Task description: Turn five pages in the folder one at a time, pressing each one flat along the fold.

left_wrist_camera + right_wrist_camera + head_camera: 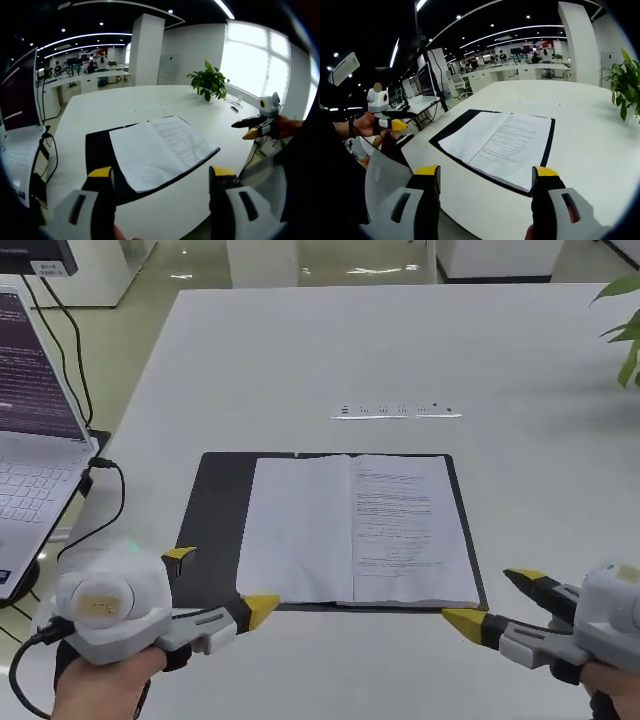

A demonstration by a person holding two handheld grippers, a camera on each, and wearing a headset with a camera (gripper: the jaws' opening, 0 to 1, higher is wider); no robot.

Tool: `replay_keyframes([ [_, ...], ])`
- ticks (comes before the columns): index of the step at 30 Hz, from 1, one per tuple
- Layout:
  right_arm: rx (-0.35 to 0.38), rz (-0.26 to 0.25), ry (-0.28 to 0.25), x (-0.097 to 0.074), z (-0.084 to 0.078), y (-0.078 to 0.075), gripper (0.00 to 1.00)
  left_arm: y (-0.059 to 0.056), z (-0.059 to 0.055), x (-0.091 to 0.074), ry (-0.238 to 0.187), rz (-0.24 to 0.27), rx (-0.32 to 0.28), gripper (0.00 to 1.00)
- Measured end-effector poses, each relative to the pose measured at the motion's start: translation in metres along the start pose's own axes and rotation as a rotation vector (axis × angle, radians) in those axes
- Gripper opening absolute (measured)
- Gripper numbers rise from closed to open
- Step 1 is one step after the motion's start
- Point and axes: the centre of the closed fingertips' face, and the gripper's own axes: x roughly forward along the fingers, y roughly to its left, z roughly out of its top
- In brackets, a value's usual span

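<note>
A black folder (215, 510) lies open on the white table (350, 350), with a blank white page (295, 530) on its left half and a printed page (405, 530) on its right. The folder (100, 145) and the folder (452, 130) show ahead of both grippers. My left gripper (220, 585) hovers open just off the folder's near left corner. My right gripper (495, 602) is open near the folder's near right corner. Neither touches the pages. In the left gripper view my left gripper (162, 175) is empty; my right gripper (485, 172) is likewise empty.
An open laptop (30, 440) with cables (105, 510) sits at the table's left edge. A strip of sockets (395, 411) lies beyond the folder. A potted plant (207, 85) stands at the far right of the table. Office desks fill the room behind.
</note>
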Motion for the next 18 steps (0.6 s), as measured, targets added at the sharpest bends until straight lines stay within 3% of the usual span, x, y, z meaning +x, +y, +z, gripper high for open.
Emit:
replay_keyframes([
  [4,-0.002,0.005,0.014,0.0,-0.003,0.002,0.76,-0.002,-0.008,0.0,0.016,-0.006,-0.006,0.77],
  [7,-0.014,0.009,0.034,-0.001,-0.007,0.005,0.77,-0.004,-0.018,0.002,0.057,-0.017,0.001,0.78],
  [15,0.05,0.017,0.022,-0.008,-0.011,0.008,0.71,-0.013,-0.022,0.007,0.089,-0.057,0.011,0.79],
  [18,0.057,0.006,0.026,-0.009,-0.013,0.007,0.75,-0.016,-0.021,0.011,0.096,-0.075,0.013,0.78],
])
